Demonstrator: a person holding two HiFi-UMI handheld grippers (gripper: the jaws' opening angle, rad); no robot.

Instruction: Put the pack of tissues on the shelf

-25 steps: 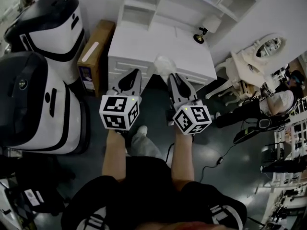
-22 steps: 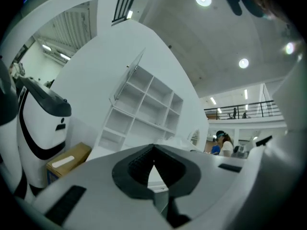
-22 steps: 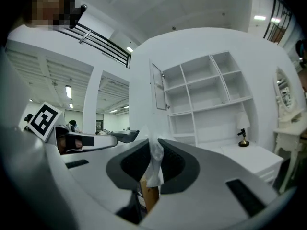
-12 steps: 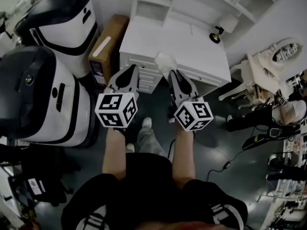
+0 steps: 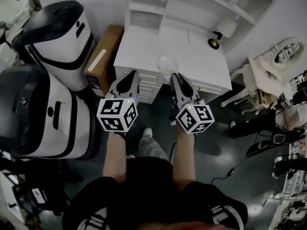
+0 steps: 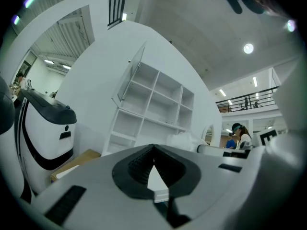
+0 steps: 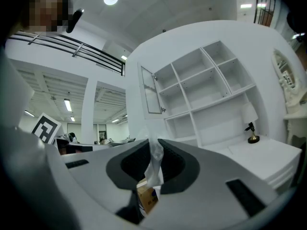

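The pack of tissues is a white, crinkly plastic bundle hanging over the front of the white desk. My right gripper is shut on its wrapper. In the right gripper view the plastic wrapper is pinched between the dark pads, with a brown part of the pack below. My left gripper is shut with nothing in it, level with the right one. From the left gripper the pack shows just to the right. The white shelf unit stands on the desk's back; its compartments look bare.
Two big white-and-black machines fill the left side. A cardboard box leans between them and the desk. A small lamp stands on the desk's right. A white vanity with a mirror and floor cables are to the right.
Both grippers keep their pose and the right one keeps its grip on the pack. The head view has shifted a little, so the desk and shelf sit slightly differently in the picture.
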